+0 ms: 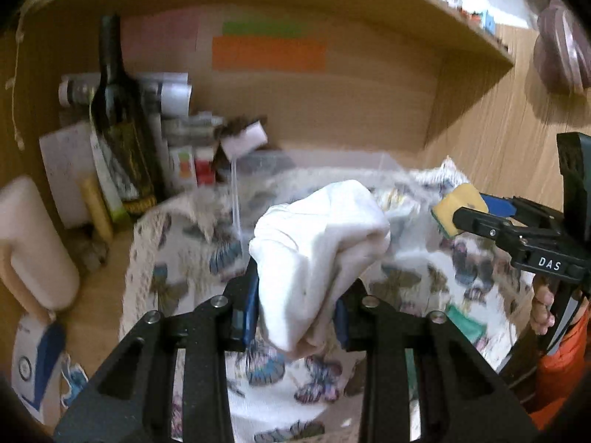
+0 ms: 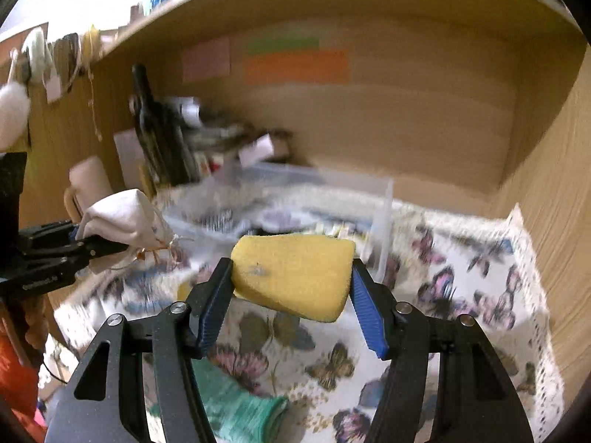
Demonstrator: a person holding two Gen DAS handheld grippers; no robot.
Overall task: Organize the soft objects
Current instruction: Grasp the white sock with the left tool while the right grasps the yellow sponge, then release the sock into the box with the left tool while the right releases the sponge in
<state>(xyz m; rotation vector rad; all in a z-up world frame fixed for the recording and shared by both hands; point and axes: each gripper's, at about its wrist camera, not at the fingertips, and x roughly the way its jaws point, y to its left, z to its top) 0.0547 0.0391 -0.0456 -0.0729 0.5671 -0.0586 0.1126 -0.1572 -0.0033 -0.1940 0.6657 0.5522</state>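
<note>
The left gripper [image 1: 295, 313] is clamped on a white drawstring cloth pouch [image 1: 317, 254], held in the air above the butterfly-print tablecloth [image 1: 184, 258]. The pouch looks light and limp: it bulges above the blue pads and sags below them, so a pinch across its bunched middle should hold better than one at a loose corner. The right gripper [image 2: 291, 284] is closed on a yellow sponge [image 2: 295, 273], squeezed at both ends; it looks light and springy, dents under the pads, and should take a firm grip without harm. Behind both stands a clear plastic bin [image 2: 382, 217] on the cloth; blur hides most of its contents, though something pale and printed shows inside. A green knitted item [image 2: 240, 413] lies on the cloth below the right gripper
</note>
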